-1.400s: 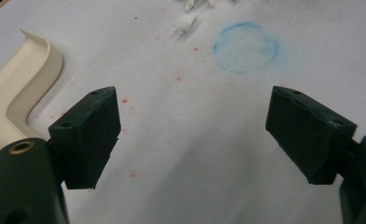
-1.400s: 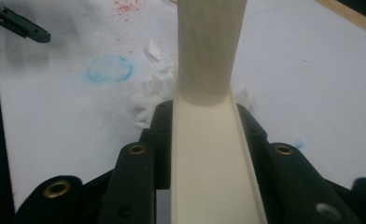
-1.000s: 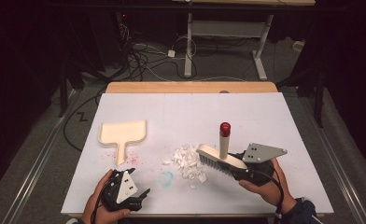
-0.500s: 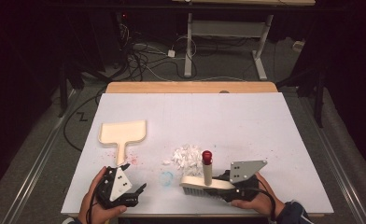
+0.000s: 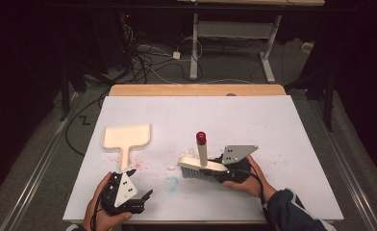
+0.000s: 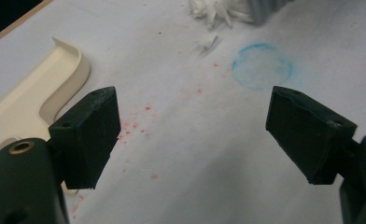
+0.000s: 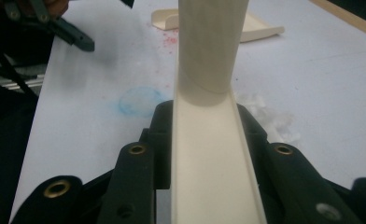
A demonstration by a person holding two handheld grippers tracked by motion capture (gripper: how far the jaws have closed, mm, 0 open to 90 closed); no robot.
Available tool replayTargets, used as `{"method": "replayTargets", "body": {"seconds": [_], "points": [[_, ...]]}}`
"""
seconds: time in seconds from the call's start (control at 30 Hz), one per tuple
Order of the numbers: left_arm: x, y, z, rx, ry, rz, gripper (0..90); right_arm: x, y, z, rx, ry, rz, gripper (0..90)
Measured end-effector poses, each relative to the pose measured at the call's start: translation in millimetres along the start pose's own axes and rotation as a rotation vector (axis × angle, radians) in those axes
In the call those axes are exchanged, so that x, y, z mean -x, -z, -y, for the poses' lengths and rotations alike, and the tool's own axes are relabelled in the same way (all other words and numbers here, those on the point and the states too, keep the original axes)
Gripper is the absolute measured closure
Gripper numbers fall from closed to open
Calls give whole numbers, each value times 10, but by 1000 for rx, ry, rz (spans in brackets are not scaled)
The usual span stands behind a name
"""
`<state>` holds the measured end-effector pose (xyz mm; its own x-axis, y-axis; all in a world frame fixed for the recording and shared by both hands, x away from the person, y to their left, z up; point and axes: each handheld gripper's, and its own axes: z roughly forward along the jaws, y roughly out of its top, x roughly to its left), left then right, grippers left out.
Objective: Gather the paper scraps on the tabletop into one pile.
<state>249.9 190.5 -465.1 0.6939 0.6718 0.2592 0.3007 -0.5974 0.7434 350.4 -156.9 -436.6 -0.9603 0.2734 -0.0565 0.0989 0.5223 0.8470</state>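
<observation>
The table (image 5: 292, 125) is a white sheet with a cream dustpan (image 5: 127, 137) lying flat at its left, handle toward me, and red specks and a blue ring (image 5: 171, 183) marking the surface near the front.

The step in hand, as I judge it, is sweeping: the brush (image 5: 202, 166) sits bristles-down in front of me, right of the dustpan and well apart from it, its handle with the red cap standing up. My right gripper (image 5: 227, 169) is clamped on the brush's back end; in the right gripper view the cream body (image 7: 209, 158) runs straight out between the jaws. White scraps (image 6: 214, 11) lie bunched against the bristles, with a few loose bits (image 5: 169, 167) just left of them.

Next I'd need to draw the brush leftward, keeping the bristles down so the scraps travel with it, and the dustpan probably wants steadying or tilting.

My left gripper (image 5: 131, 192) rests near the front edge, just below the dustpan handle, jaws wide apart with nothing between them, pointing toward the blue ring. My right hand lies low, knuckles up, forearm coming in from the right.
</observation>
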Motion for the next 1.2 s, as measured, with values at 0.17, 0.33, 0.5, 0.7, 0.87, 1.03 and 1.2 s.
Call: {"method": "replayTargets", "body": {"seconds": [0.17,0.33,0.5,0.7,0.87,1.03,1.2], "points": [[-18,22,10,7,13,-8,170,-132,-19,-120,30,-2,26,677],[-30,35,4,19,26,-15,170,-330,-223,-263,37,-36,101,676],[-30,28,1,14,18,-11,170,-440,-566,-372,8,-98,187,676],[-33,28,18,13,18,-4,171,-508,-679,-401,-50,-109,293,677],[-11,33,14,12,10,3,170,-473,-498,-391,-92,-140,359,677],[8,19,3,5,1,7,171,-471,-263,-420,-36,-161,330,676],[10,14,2,0,-5,11,170,-465,-6,-512,30,-152,327,676]]}}
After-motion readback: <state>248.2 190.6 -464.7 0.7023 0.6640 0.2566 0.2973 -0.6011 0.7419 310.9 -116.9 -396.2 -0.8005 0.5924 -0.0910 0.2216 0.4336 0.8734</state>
